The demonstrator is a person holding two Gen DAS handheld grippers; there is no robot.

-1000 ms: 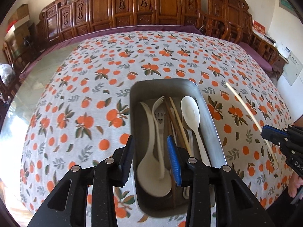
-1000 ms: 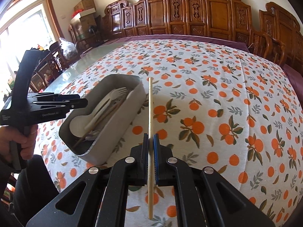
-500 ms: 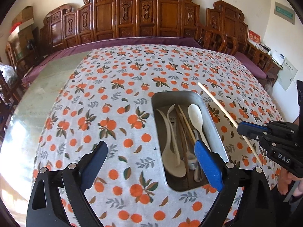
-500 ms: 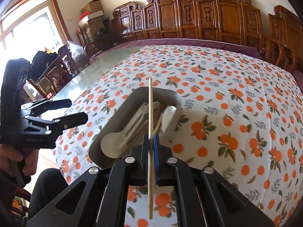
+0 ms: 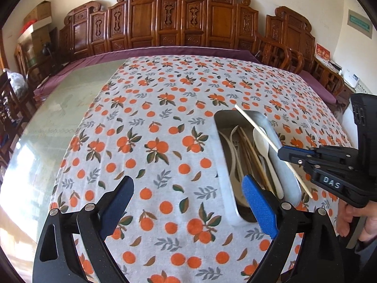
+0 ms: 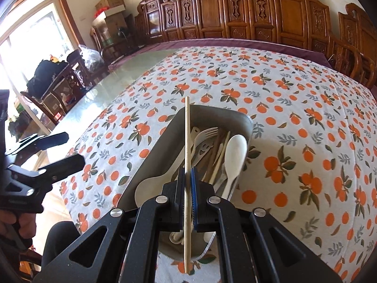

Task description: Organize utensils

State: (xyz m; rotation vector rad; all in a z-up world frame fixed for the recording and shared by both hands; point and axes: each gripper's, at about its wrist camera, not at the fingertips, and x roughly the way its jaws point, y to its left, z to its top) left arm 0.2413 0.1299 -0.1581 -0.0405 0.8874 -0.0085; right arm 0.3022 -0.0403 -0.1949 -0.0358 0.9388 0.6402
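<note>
Pale wooden chopstick (image 6: 187, 165) clamped mid-length between right gripper (image 6: 187, 197) pads, slim, straight, tip over far rim of grey metal tray (image 6: 245, 120). Tray holds white spoon (image 6: 234, 155), fork (image 6: 207, 133), more chopsticks. Left gripper (image 5: 188, 210) jaws wide apart, empty, over orange-print tablecloth (image 5: 153, 122) left of tray; broad bare cloth beyond.

left wrist view: looks steeply down, close over the surface (image 5: 165, 122).
right wrist view: likewise.
shared: metal tray (image 5: 288, 176) (image 6: 150, 165).
</note>
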